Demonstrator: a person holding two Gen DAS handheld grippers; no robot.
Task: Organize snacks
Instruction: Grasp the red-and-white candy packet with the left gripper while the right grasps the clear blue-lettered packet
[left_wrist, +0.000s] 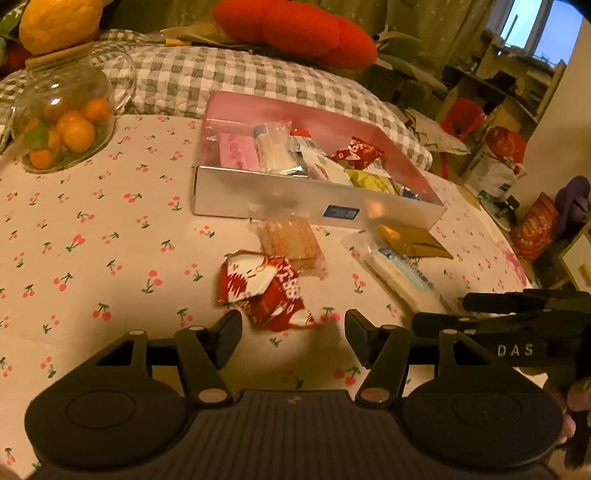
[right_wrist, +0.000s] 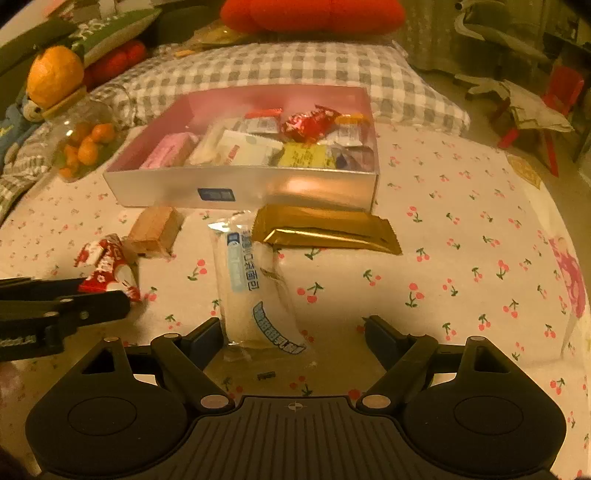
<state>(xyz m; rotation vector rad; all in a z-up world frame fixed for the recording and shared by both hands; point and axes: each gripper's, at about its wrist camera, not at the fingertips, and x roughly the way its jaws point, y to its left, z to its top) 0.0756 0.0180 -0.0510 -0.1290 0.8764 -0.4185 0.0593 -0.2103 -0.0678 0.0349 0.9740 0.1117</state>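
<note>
My matt black plastic gripper hangs over a glossy clear wrapper, shiny gold foil and soft printed cloth.

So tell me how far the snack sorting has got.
Done: the box already holds many packets. In hand: nothing; right gripper open around the clear bread packet, left gripper open. Left: red packet, wafer, gold packet.

Warm, dim orange light tints both fisheye views, glare streaking the silver box, daylight blue in a far window, edges bending and corners darkening, with soft blur throughout.
</note>
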